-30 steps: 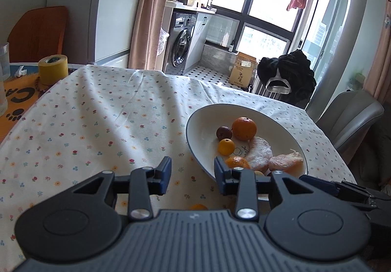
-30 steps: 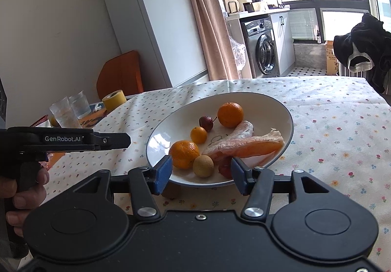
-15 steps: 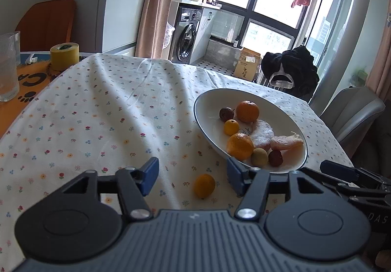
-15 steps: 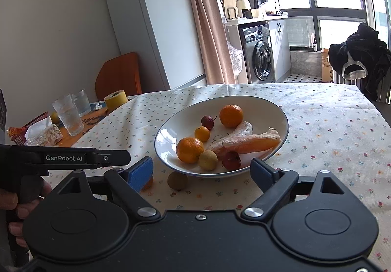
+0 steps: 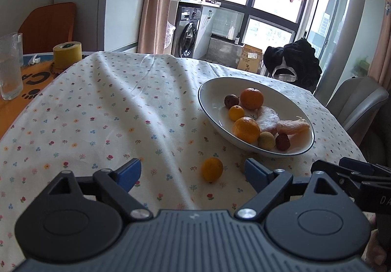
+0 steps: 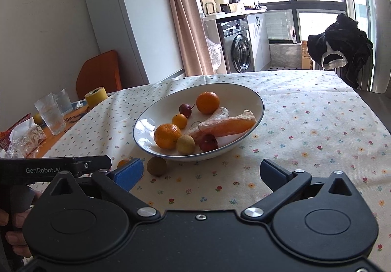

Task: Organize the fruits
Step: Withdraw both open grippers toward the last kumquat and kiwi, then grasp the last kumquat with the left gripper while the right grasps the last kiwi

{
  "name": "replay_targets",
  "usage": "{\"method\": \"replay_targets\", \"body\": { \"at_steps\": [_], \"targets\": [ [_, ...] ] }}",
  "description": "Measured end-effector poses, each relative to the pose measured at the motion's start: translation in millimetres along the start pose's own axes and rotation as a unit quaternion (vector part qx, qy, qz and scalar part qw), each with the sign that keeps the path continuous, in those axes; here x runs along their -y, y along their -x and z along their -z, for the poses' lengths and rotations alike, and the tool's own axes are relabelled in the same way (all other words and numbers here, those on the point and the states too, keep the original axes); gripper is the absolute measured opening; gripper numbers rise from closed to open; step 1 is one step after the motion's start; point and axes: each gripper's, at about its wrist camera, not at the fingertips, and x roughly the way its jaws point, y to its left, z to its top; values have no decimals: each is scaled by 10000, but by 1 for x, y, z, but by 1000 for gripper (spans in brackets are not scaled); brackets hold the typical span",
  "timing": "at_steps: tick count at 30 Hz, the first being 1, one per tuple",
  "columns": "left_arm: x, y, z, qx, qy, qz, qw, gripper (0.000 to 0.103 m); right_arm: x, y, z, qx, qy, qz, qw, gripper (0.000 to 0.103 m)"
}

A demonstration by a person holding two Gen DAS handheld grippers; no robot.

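Note:
A white oval plate (image 5: 210,91) (image 6: 254,98) on the flowered tablecloth holds two oranges, a kumquat, a dark red fruit, a tan round fruit, a red fruit and peeled pinkish pieces. A small orange fruit (image 5: 212,169) (image 6: 122,162) lies on the cloth in front of the plate, between the fingers of my open left gripper (image 5: 193,172). A brown round fruit (image 6: 157,166) lies beside the plate's near rim. My right gripper (image 6: 201,172) is open and holds nothing; the brown fruit sits just inside its left finger.
Two drinking glasses (image 6: 50,113), a yellow tape roll (image 5: 67,53) (image 6: 96,96) and a snack bag (image 6: 27,136) stand on the orange mat at the left. An orange chair (image 5: 48,24) is behind them, a grey chair (image 5: 356,101) at the right. A hand (image 6: 14,235) grips the left tool.
Both grippers have pulled back from the plate and opened wide. The small orange fruit and the brown fruit now show on the cloth in front of the plate.

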Motion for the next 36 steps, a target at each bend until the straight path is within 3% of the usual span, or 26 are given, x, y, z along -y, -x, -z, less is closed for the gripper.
{"method": "replay_targets", "body": {
  "at_steps": [13, 21, 25, 28, 30, 36],
  "targets": [
    [11, -12, 7, -116, -293, 234, 9992, 89, -1, -7, 8, -209, -1, -58, 9998, 103],
    [20, -19, 7, -63, -380, 364, 9986, 81, -6, -8, 7, -256, 181, -37, 9995, 103],
    [20, -31, 8, -231, -270, 365, 9987, 61, -4, -12, 6, -293, 182, -81, 9994, 103],
    [18, -34, 12, -188, -161, 307, 9992, 41, -5, -17, 6, -349, 197, -85, 9992, 103],
    [15, -33, 12, -200, -147, 348, 9991, 20, -8, -20, 5, -382, 240, -95, 9989, 103],
    [-2, -20, 9, -81, 9, 380, 9992, 20, -20, -28, 1, -376, 371, -148, 9985, 103]
  ]
}}
